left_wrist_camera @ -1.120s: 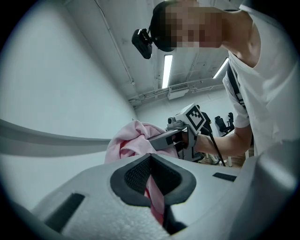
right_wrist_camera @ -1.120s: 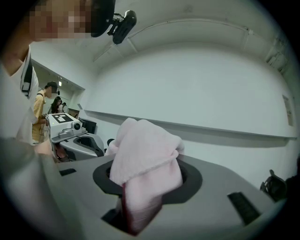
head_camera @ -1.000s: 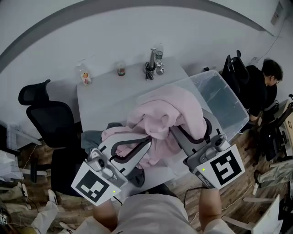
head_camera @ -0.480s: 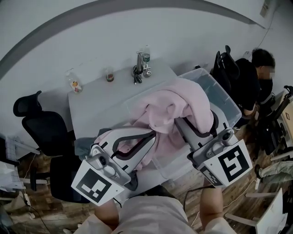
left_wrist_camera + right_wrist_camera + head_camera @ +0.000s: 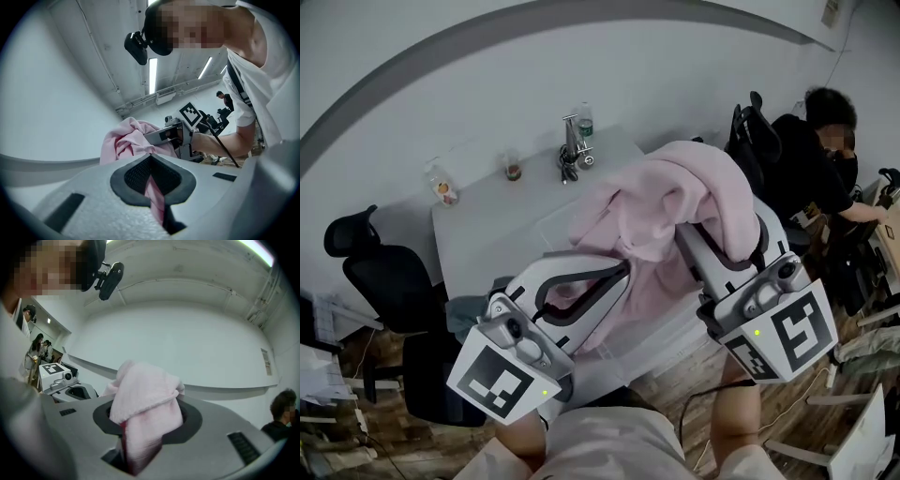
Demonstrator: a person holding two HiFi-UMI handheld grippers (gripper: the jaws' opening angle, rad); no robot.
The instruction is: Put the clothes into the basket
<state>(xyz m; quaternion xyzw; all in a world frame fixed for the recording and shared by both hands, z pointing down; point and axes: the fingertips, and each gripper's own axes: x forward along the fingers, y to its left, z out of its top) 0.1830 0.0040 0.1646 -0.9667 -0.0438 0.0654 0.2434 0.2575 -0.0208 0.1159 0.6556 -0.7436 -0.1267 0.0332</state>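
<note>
My left tongs [image 5: 153,185] are pinched narrow on a thin fold of the pink garment [image 5: 675,202] — the cloth runs straight down between the pads. My right tongs [image 5: 140,437] grip a thicker bunch of the same garment, which bulges up over the jaws. In the head view the two tongs lie side by side with the garment draped across them, held above the clear plastic basket [image 5: 649,330], its lower folds hanging toward the inside. The basket sits at the right end of the white worktop [image 5: 487,220]; a cup [image 5: 513,167] stands near the far edge. A grey garment [image 5: 469,309] lies at the worktop's near left corner — a seated person [image 5: 816,159] is off to the right.
</note>
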